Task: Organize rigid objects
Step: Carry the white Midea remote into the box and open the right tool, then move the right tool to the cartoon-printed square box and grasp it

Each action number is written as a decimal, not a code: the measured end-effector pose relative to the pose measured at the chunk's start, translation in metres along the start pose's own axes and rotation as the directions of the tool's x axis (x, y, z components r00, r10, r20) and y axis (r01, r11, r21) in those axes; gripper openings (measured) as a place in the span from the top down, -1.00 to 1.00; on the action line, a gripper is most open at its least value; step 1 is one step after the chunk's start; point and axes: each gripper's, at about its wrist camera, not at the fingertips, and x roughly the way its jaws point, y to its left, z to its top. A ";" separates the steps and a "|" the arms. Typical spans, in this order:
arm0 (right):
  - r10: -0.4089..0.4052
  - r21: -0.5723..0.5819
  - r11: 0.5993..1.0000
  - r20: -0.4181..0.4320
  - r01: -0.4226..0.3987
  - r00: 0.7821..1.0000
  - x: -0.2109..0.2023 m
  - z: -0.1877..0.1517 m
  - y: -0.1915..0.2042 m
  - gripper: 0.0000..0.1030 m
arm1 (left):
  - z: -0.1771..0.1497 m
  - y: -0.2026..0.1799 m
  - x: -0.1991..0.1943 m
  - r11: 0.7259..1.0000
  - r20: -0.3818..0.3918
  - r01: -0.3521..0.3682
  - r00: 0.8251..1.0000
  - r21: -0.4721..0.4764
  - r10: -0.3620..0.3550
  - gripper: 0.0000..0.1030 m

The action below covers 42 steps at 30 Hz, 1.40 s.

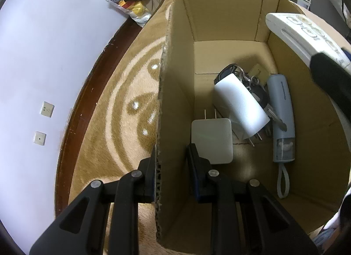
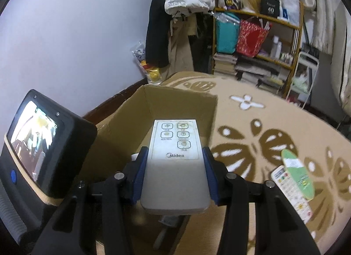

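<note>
Right hand-held gripper (image 2: 175, 167) clamped on remote (image 2: 175, 158) above box (image 2: 179, 99); left hand-held gripper (image 1: 173, 167) wide, straddling wall.

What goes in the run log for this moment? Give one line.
left tool: open, straddling box wall | right tool: shut on remote, over box | in box: charger, keys, grey case | next: likely drop remote

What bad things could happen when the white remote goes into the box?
1. The white remote is squeezed only by its side edges in the right hand-held gripper, so it could slip early and bang onto the chargers.
2. It may land on the upturned prongs of the white cylinder plug or the keys and get scratched.
3. The left hand-held gripper straddles the cardboard box wall; a tug could tip it.
</note>
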 end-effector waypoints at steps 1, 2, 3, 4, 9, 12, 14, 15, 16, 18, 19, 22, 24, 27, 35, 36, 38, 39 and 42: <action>0.007 0.008 1.000 0.014 -0.007 1.000 -0.004 0.001 -0.002 0.02 | 0.000 0.000 0.000 1.000 0.003 -0.001 1.000 0.003 0.001 0.54; 0.015 0.017 1.000 0.023 -0.015 1.000 -0.007 0.002 -0.004 0.02 | -0.001 -0.001 -0.001 1.000 0.003 -0.003 1.000 0.006 0.003 0.54; 0.020 0.024 0.999 0.029 -0.021 0.999 -0.010 0.002 -0.006 0.02 | -0.001 -0.001 -0.001 1.000 0.003 -0.002 1.000 0.006 0.002 0.54; 0.023 0.031 0.999 0.035 -0.024 0.999 -0.013 0.003 -0.008 0.02 | -0.002 -0.001 -0.001 1.000 0.001 0.006 1.000 0.004 -0.006 0.54; -0.003 0.077 0.997 0.038 0.000 0.999 -0.021 0.002 -0.024 -0.09 | -0.001 0.002 0.000 1.000 -0.002 0.008 1.000 0.000 -0.008 0.54; -0.028 0.134 0.991 0.037 0.023 0.999 -0.024 -0.002 -0.040 -0.26 | -0.002 0.001 -0.001 1.000 -0.001 0.003 1.000 0.004 -0.003 0.54; -0.060 0.175 0.983 0.031 0.053 0.998 -0.026 -0.008 -0.051 -0.52 | -0.003 0.002 -0.001 1.000 -0.001 0.003 1.000 0.005 -0.003 0.54; -0.092 0.197 0.977 0.025 0.085 0.995 -0.026 -0.012 -0.056 -0.72 | -0.003 0.002 -0.001 1.000 -0.001 0.004 1.000 0.004 -0.004 0.54; -0.125 0.216 0.969 0.017 0.118 0.992 -0.027 -0.016 -0.062 -0.86 | -0.004 0.003 -0.001 1.000 -0.002 0.006 1.000 0.002 -0.006 0.54; -0.170 0.247 0.955 -0.006 0.166 0.985 -0.025 -0.024 -0.073 -0.96 | -0.003 0.004 0.000 1.000 -0.003 0.008 1.000 0.000 -0.008 0.54; -0.179 0.255 0.950 -0.021 0.179 0.984 -0.024 -0.027 -0.077 -0.97 | -0.003 0.004 0.000 1.000 -0.003 0.009 1.000 0.000 -0.009 0.54; -0.206 0.281 0.935 -0.069 0.217 0.976 -0.018 -0.036 -0.092 -0.98 | -0.004 0.005 -0.001 1.000 -0.001 0.007 1.000 0.007 -0.007 0.54; -0.222 0.299 0.924 -0.091 0.239 0.971 -0.016 -0.041 -0.102 -0.98 | -0.005 0.004 -0.001 1.000 -0.002 0.008 1.000 0.009 -0.008 0.54; -0.254 0.305 0.912 -0.105 0.274 0.962 -0.014 -0.046 -0.113 -0.98 | -0.006 0.005 -0.002 1.000 -0.004 0.014 1.000 0.006 -0.014 0.54; -0.328 0.300 0.879 -0.184 0.371 0.927 -0.006 -0.058 -0.131 -0.98 | -0.005 0.005 -0.001 1.000 -0.006 0.013 1.000 0.007 -0.013 0.53; -0.339 0.298 0.873 -0.198 0.386 0.920 -0.005 -0.061 -0.133 -0.98 | -0.005 0.005 -0.001 1.000 -0.007 0.012 1.000 0.008 -0.012 0.54; -0.357 0.300 0.862 -0.217 0.410 0.909 -0.006 -0.066 -0.138 -0.98 | -0.005 0.005 -0.001 1.000 -0.007 0.011 1.000 0.009 -0.011 0.53; -0.350 0.312 0.857 -0.230 0.410 0.908 -0.006 -0.069 -0.143 -0.98 | -0.005 0.005 -0.001 1.000 -0.006 0.011 1.000 0.010 -0.011 0.53; -0.342 0.364 0.831 -0.263 0.421 0.902 -0.007 -0.078 -0.157 -0.97 | -0.006 0.004 0.000 1.000 -0.006 0.010 1.000 0.011 -0.010 0.54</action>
